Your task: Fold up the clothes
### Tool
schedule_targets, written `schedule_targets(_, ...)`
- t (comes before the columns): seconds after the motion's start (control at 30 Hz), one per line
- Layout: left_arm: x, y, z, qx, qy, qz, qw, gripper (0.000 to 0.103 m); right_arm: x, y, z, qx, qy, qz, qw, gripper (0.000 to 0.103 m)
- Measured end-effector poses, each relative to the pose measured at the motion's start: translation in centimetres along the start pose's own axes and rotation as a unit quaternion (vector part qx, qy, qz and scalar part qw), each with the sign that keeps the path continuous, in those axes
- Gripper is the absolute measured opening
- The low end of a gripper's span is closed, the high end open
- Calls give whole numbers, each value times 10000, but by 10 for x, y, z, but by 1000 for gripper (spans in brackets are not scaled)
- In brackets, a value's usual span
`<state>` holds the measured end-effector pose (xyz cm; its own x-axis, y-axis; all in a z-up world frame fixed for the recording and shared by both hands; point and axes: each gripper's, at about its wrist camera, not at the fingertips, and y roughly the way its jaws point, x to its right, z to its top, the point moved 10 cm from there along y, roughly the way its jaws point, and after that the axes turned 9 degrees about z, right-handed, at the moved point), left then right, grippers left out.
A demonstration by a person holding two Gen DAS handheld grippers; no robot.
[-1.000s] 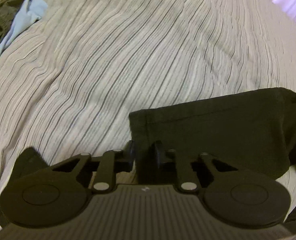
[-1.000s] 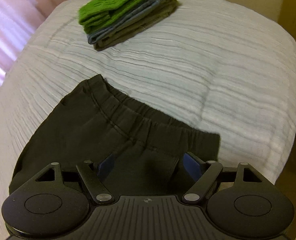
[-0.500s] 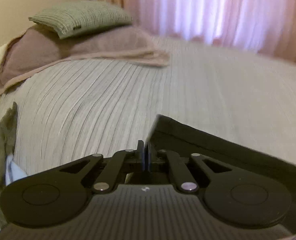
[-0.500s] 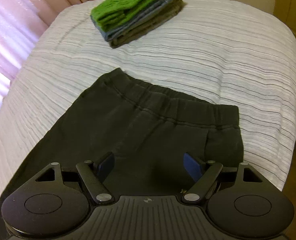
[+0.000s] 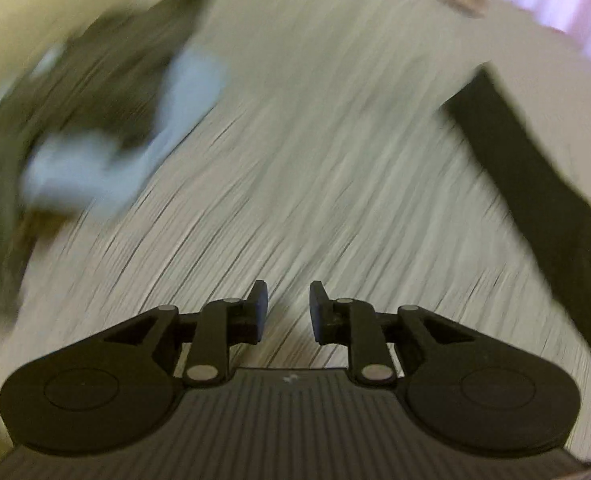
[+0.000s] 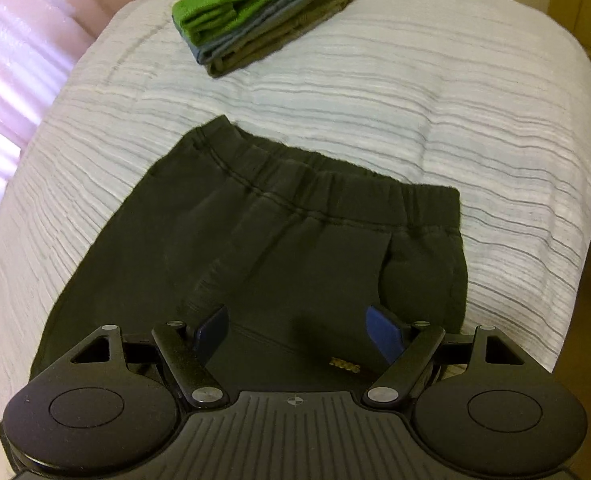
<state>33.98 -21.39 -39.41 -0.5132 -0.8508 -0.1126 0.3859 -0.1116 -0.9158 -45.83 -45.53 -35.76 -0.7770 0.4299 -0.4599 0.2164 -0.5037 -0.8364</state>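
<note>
Striped bedspread (image 6: 375,92); dark trousers (image 6: 295,240) flat; left tongs (image 5: 288,312) opening, empty.

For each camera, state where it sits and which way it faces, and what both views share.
Left wrist: sits on the left gripper, looking steeply down at the striped bedspread; blurred clothes pile at left, dark trousers at right; its jaws are opening, nothing between them.
Right wrist: sits on the right gripper, looking down over the trousers' waistband towards a folded stack; jaws wide, empty.
Shared: trousers and bedspread.
</note>
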Motion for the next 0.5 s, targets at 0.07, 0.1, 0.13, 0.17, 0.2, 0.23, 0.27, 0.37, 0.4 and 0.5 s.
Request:
schedule_targets(0.07, -36, -8, -37, -246, -396, 32, 9989, 18, 8, 0, -4, -84, -53, 74, 9999, 79)
schedule_targets(0.1, -49, -14, -54, -292, -559, -14, 9980, 19, 13, -1, -6, -127, -102, 107, 9998, 79)
schedule_targets(0.13, -59, -18, -68, -321, -679, -68, 9972, 21, 18, -3, -8, -169, -158, 137, 9996, 79)
schedule_targets(0.17, -65, -22, -80, -346, -764, -119, 9964, 22, 23, -5, -10, -212, -215, 167, 9994, 79)
schedule_targets(0.2, -71, -26, -94, -369, -850, -176, 9955, 22, 28, -7, -13, -254, -272, 198, 9991, 79)
schedule_targets(0.23, -75, -30, -108, -389, -935, -234, 9946, 22, 34, -10, -14, -297, -312, 213, 9988, 79)
schedule_targets(0.27, -77, -33, -118, -417, -1020, -304, 9934, 22, 40, -14, -15, -340, -345, 222, 9986, 79)
schedule_targets(0.37, -69, -40, -139, -412, -1301, -540, 9892, 22, 61, -30, -15, -382, -343, 318, 9982, 79)
schedule_targets(0.4, -65, -40, -141, -369, -1400, -629, 9875, 22, 68, -34, -13, -384, -343, 333, 9981, 79)
schedule_targets(0.5, -44, -30, -136, -168, -1431, -721, 9869, 31, 91, -41, -6, -346, -287, 349, 9984, 79)
